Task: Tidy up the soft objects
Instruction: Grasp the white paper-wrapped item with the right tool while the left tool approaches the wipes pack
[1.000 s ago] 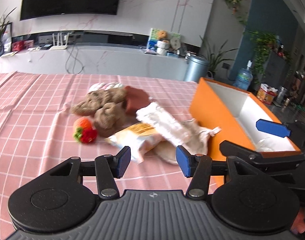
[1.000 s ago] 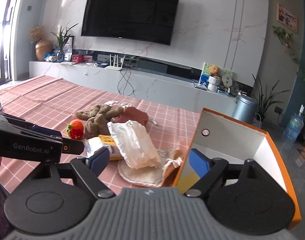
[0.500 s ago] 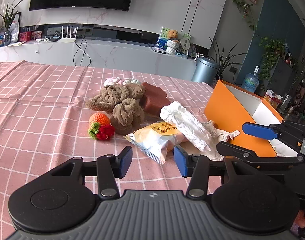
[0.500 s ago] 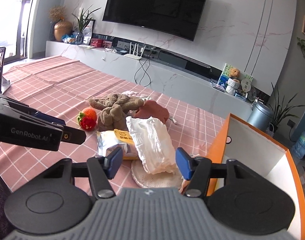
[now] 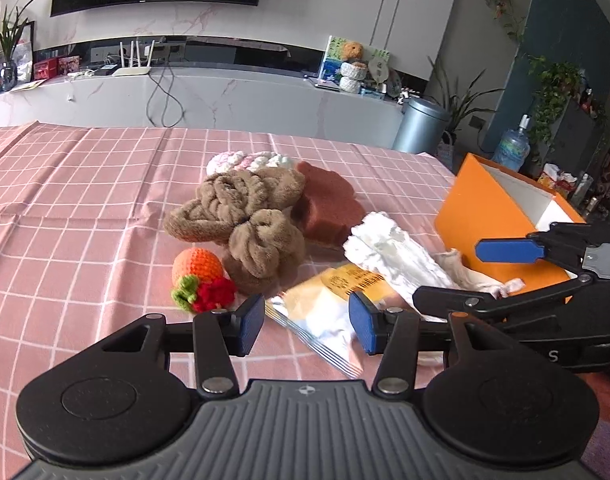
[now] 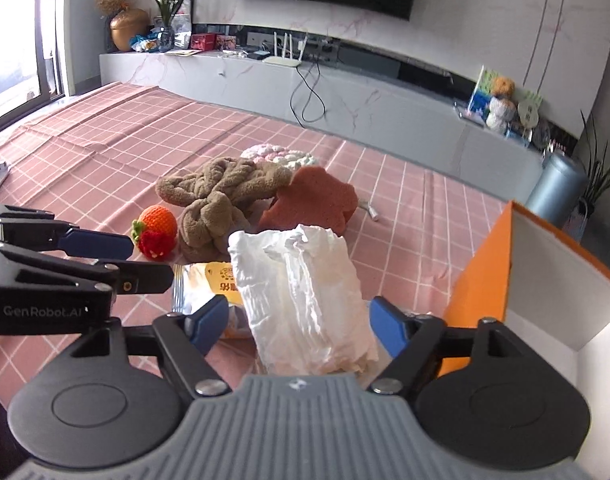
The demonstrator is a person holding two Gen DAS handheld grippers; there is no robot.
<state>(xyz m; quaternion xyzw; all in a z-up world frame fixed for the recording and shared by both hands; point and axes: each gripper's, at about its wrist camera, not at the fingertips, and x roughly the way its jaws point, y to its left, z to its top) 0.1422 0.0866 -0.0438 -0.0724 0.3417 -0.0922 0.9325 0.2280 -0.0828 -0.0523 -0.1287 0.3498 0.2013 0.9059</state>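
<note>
Right now two hand-held tools are hovering low over a worktop (image 5: 85, 208) covered in a pink checked cloth, where a small heap of soft things is waiting to be sorted. The left tool (image 5: 303, 326) is standing released, its blue pads spread on either side of a shiny snack packet (image 5: 325, 312) without touching it, probably lining up for a pick. The right tool (image 6: 299, 330) is also released, its pads sitting on either side of a crumpled white bundle (image 6: 301, 292) that looks like paper or thin plastic; whether the pads are already brushing it cannot be told. Beyond these are lying a brown knotted plush (image 5: 241, 216), a crocheted orange fruit with red and green trim (image 5: 199, 276), a reddish-brown sponge block (image 5: 325, 208) and a pink-and-white knitted piece (image 5: 245, 160) mostly covered by the plush. An orange box with a white inside (image 6: 537, 276) is standing open at the right, just beside the bundle, seemingly placed close so that each item can be dropped in with a short reach. A beige cloth (image 5: 477, 276) is peeking out from under the bundle, its shape largely hidden. The box is being cut off by the frame edge in both views, so whether anything is already inside it is unclear. The packet's printed label is too small to read.
</note>
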